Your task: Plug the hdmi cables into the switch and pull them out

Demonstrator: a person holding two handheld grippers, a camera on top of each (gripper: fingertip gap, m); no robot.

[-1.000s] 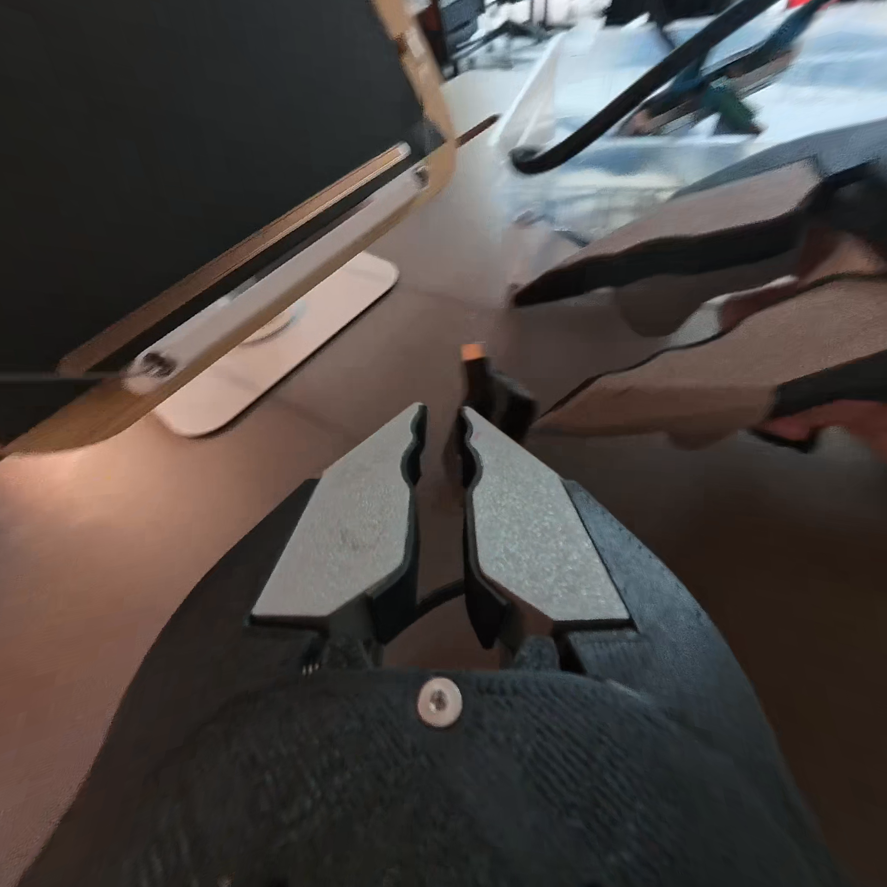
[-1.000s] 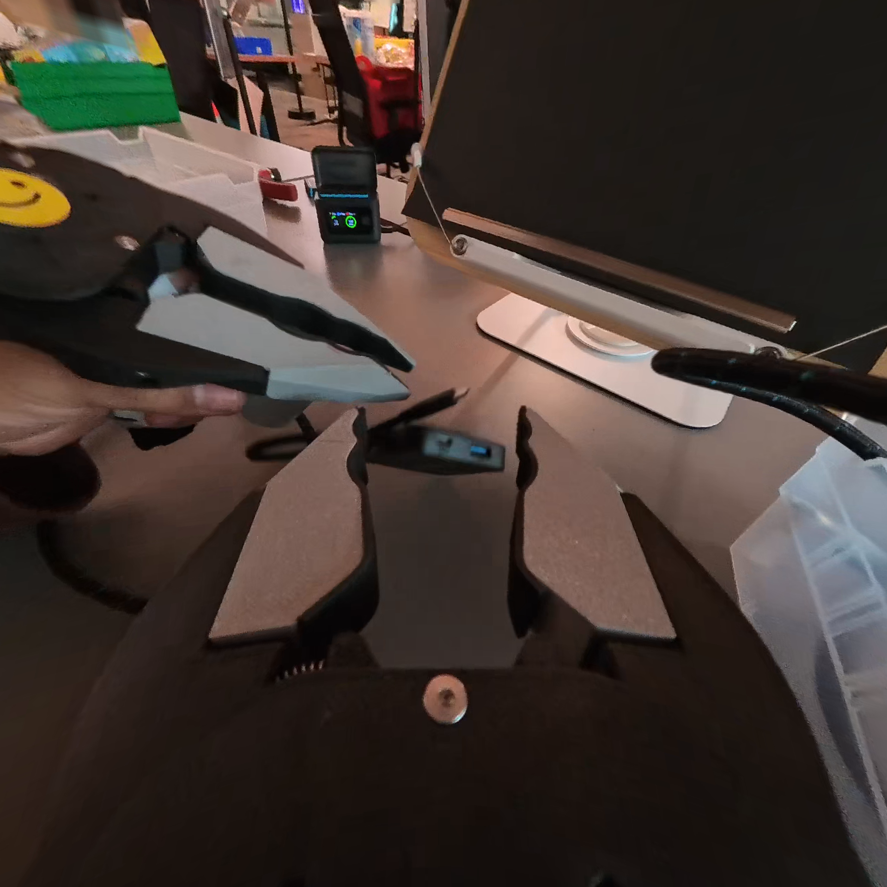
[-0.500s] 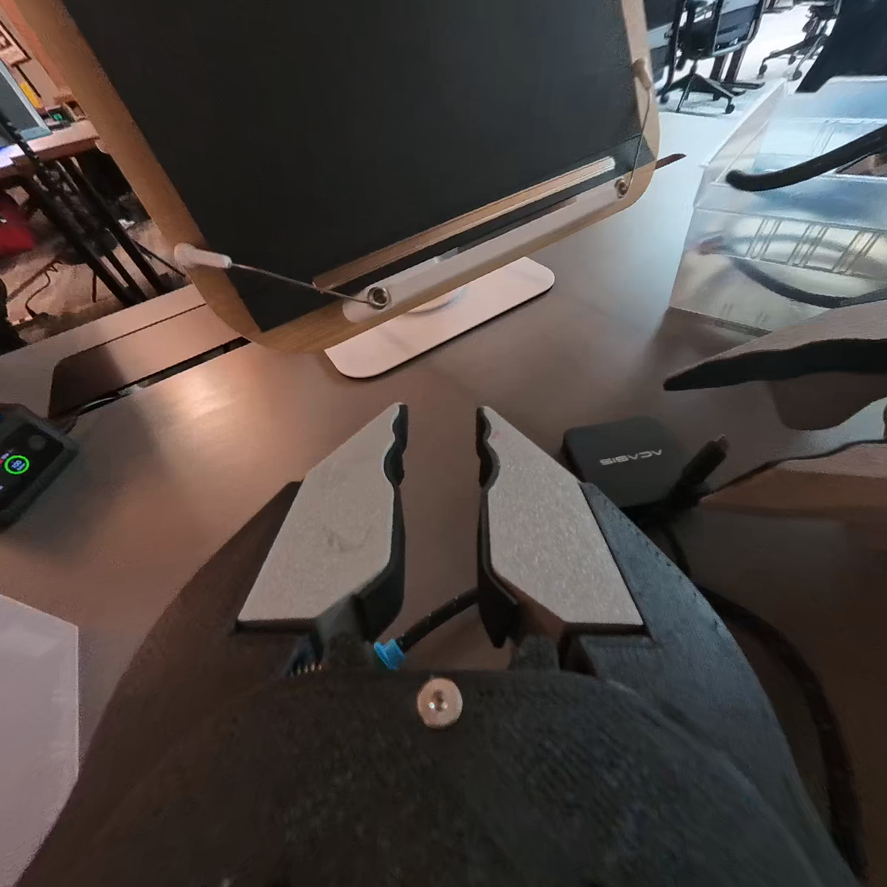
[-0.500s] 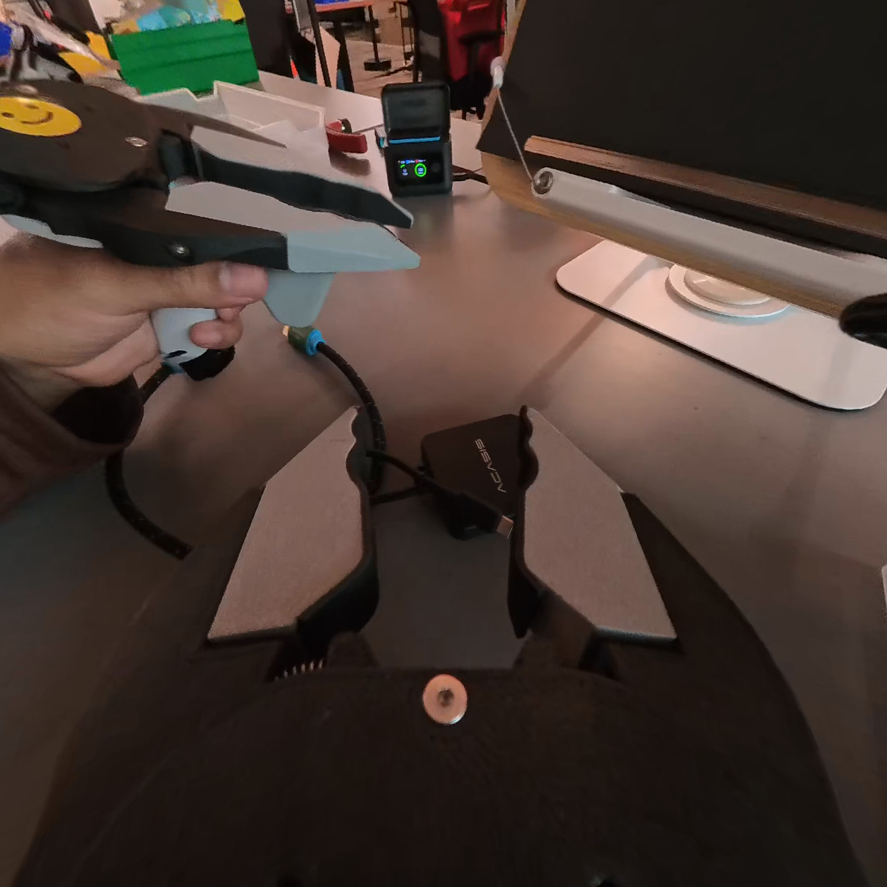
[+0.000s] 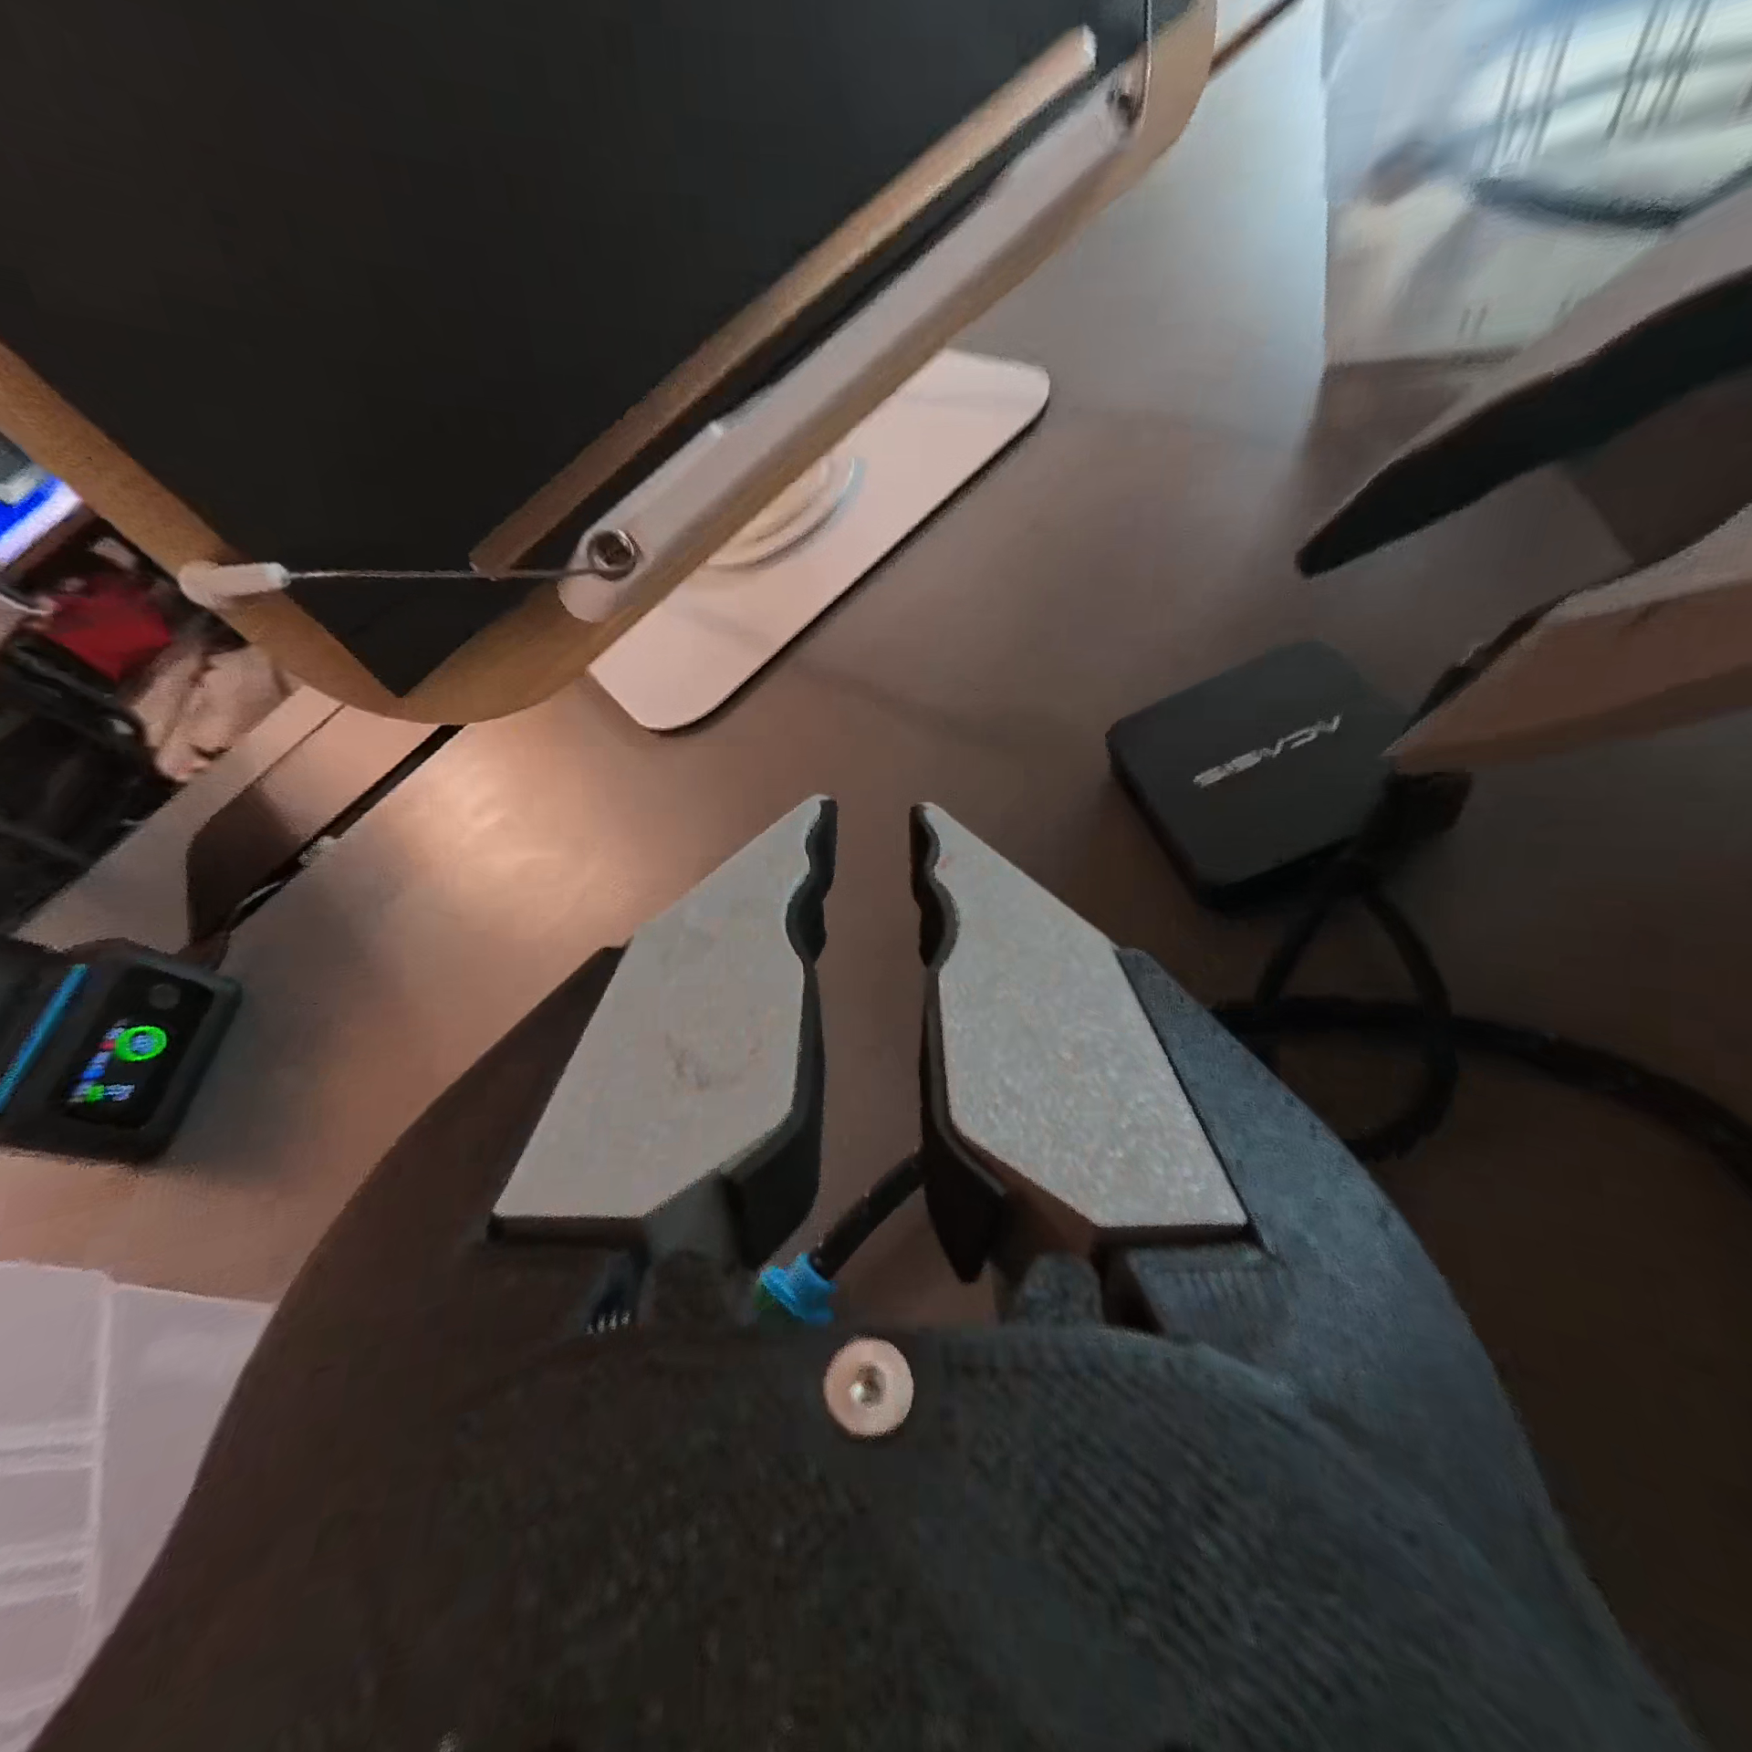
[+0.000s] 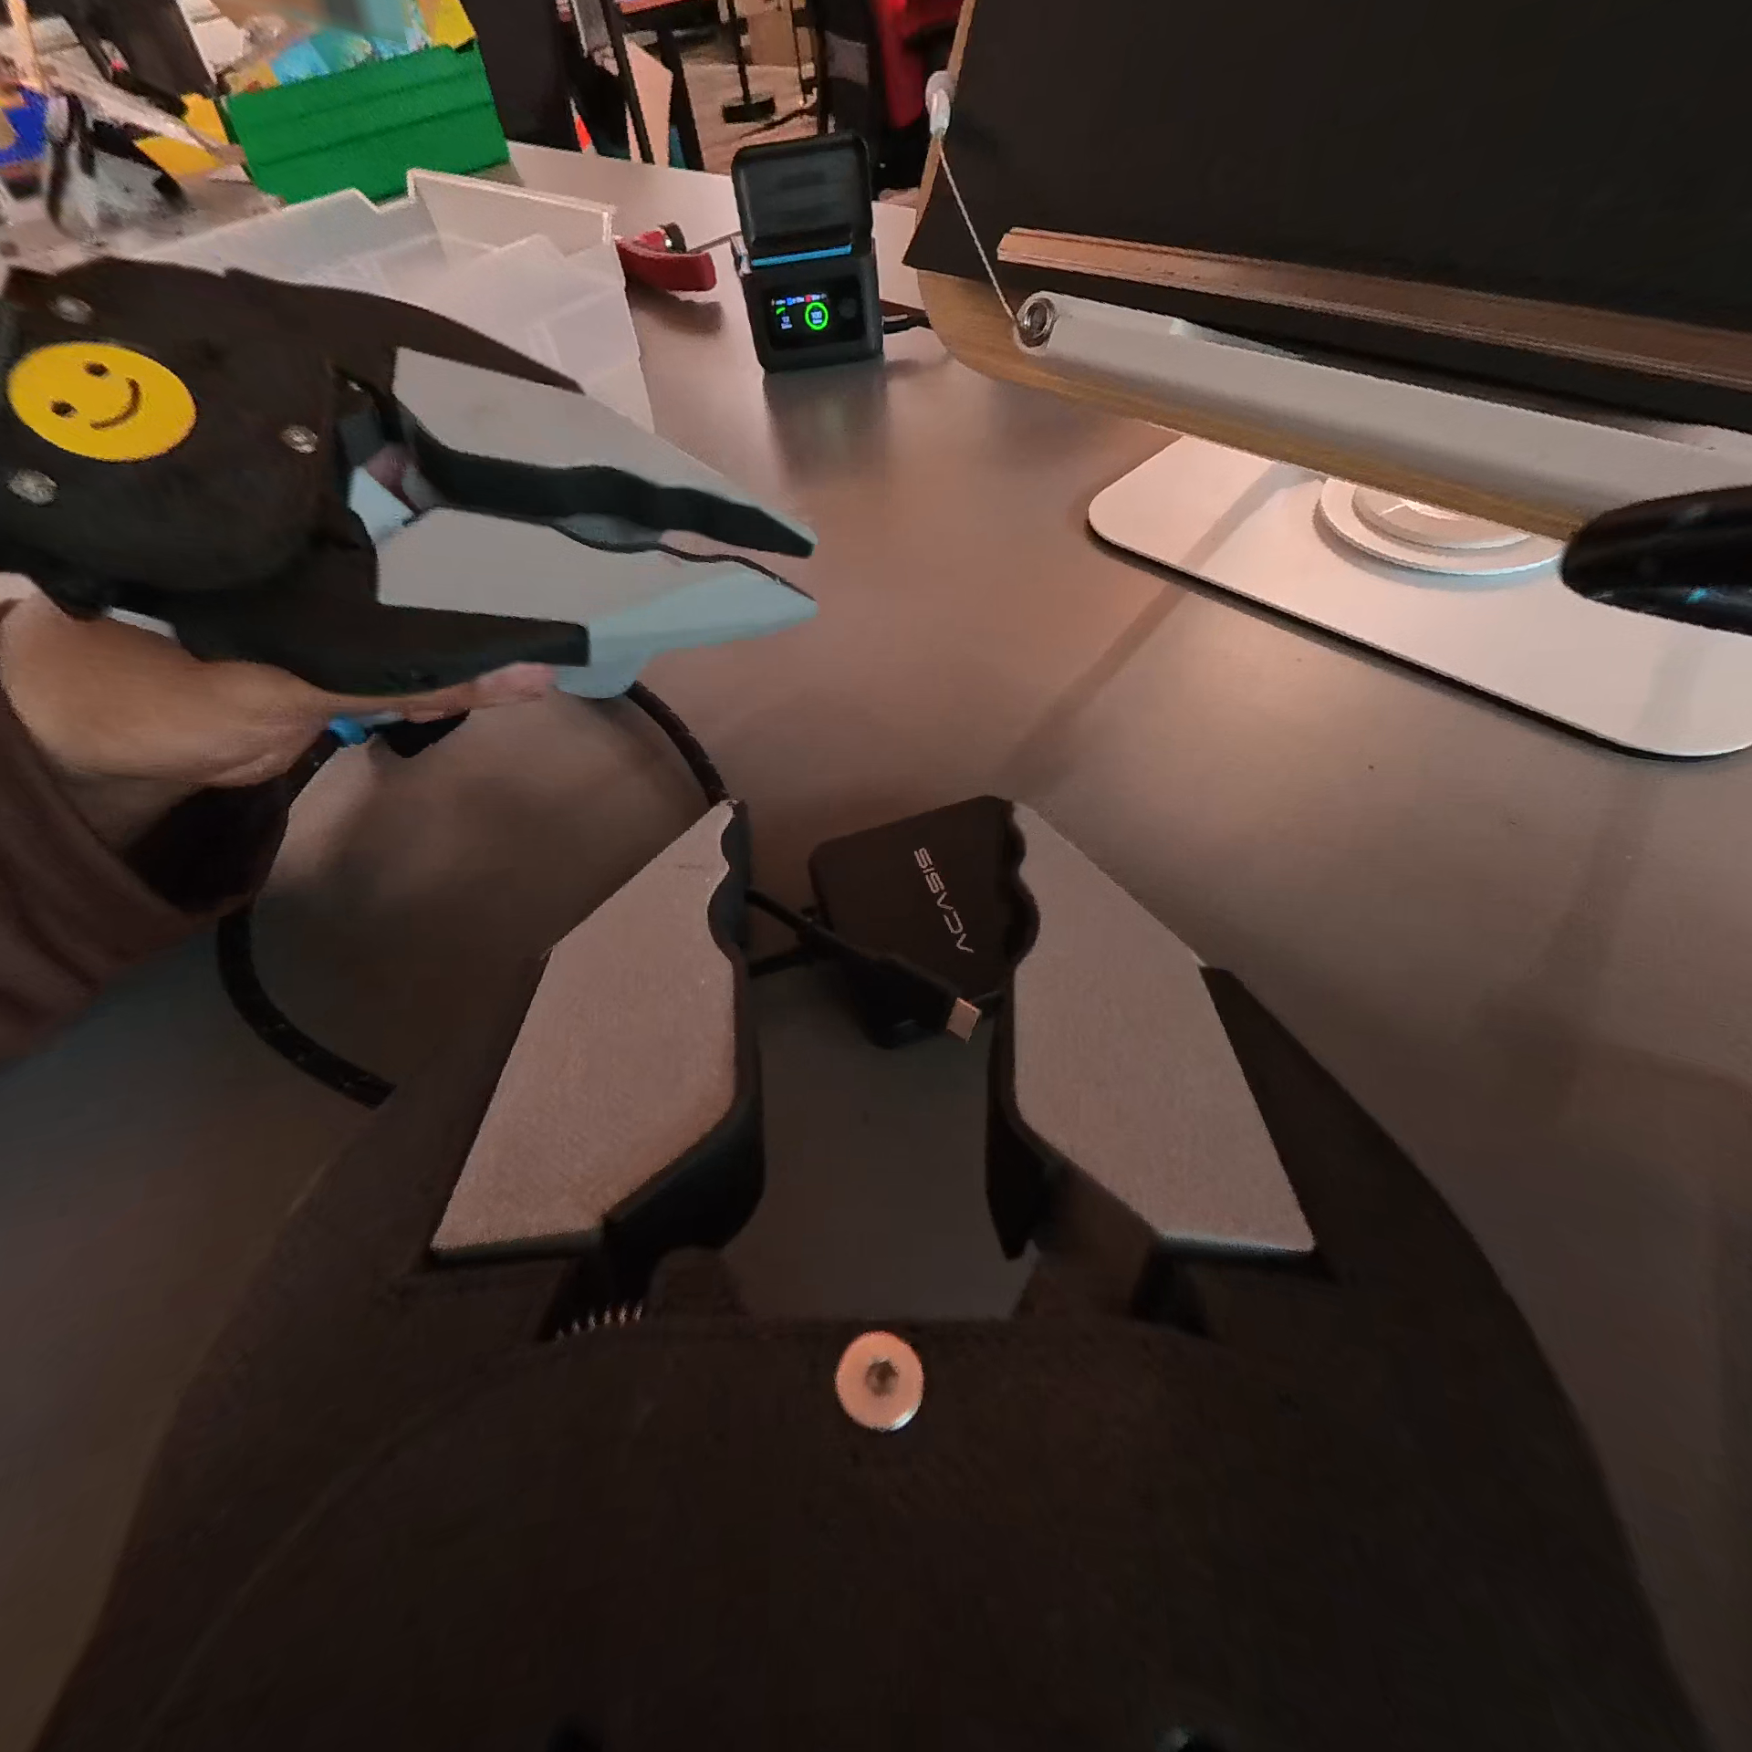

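The black switch box (image 5: 1251, 768) lies flat on the brown table (image 5: 474, 853). In the right wrist view the switch (image 6: 910, 901) lies below the gap of my right gripper (image 6: 872, 825). That gripper is open and its pads do not press on the switch. The switch's own short lead ends in a small metal plug (image 6: 962, 1019). My left gripper (image 5: 872, 825) has a narrow gap and nothing between its tips. A black braided HDMI cable (image 6: 683, 749) with a blue collar (image 5: 796, 1294) lies on the table under it. The left gripper also shows in the right wrist view (image 6: 796, 569).
A large monitor (image 5: 474, 237) on a white stand base (image 5: 853, 531) fills the back. A small device with a lit screen (image 6: 815, 303) stands at the left. A clear plastic box (image 5: 1517, 142) sits at the right. White trays (image 6: 493, 246) and a green bin (image 6: 360, 123) are behind. It is some 15 cm from my left tips to the large monitor (image 5: 474, 237).
A second ago my left gripper held the HDMI plug at its tips; it has let it go, swung left and narrowed on air. My right gripper has come down over the switch and closed slightly.
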